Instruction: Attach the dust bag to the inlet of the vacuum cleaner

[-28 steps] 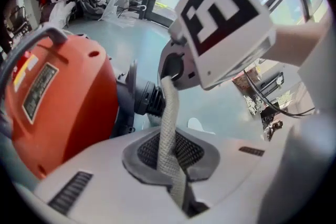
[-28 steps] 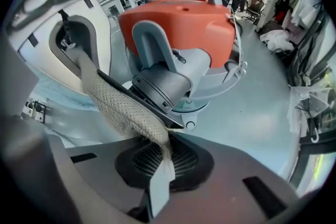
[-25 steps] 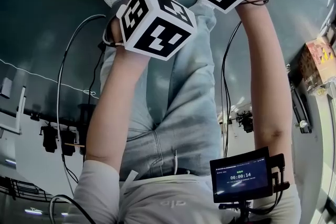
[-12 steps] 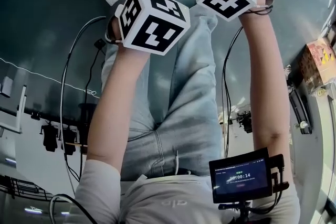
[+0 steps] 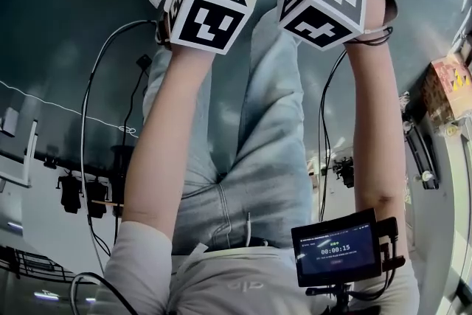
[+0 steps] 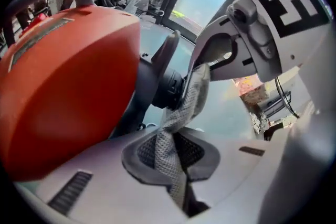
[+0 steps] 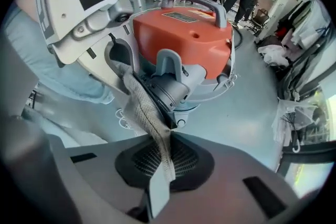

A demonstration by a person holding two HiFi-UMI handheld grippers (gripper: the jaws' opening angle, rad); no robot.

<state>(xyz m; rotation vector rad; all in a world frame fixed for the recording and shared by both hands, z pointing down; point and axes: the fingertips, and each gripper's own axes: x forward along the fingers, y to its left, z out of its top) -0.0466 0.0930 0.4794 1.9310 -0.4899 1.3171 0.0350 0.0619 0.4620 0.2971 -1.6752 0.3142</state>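
Gripping: left tool (image 6: pixel 177 165) and right tool (image 7: pixel 160 165) are each pinched almost fully closed on a fold of the grey mesh dust bag (image 7: pixel 140 99), one edge apiece.
Bag position: it is stretched from between each tool's jaws up to the dark round inlet (image 7: pixel 169 93), which lies just beyond the tips of both tools. Whether the bag's mouth is already over the inlet's lip I cannot tell.
Vacuum cleaner (image 7: pixel 184 29): orange body, standing on the floor (image 7: pixel 247 113) straight ahead of the right tool, and ahead and to the left of the left tool.
Risk, slip: only a thin strip of cloth sits between the jaws (the weave looks loose and soft), so a harder pull could draw it out of one tool.
Risk, skew: if one tool gets ahead of the other, the mouth would likely seat crooked and pop off the inlet.
Risk, tear: spreading the tools apart while the cloth catches on the inlet could rip the mesh.
Risk, shove: pressing toward the inlet may push the vacuum cleaner away from both tools, since nothing visible braces it.
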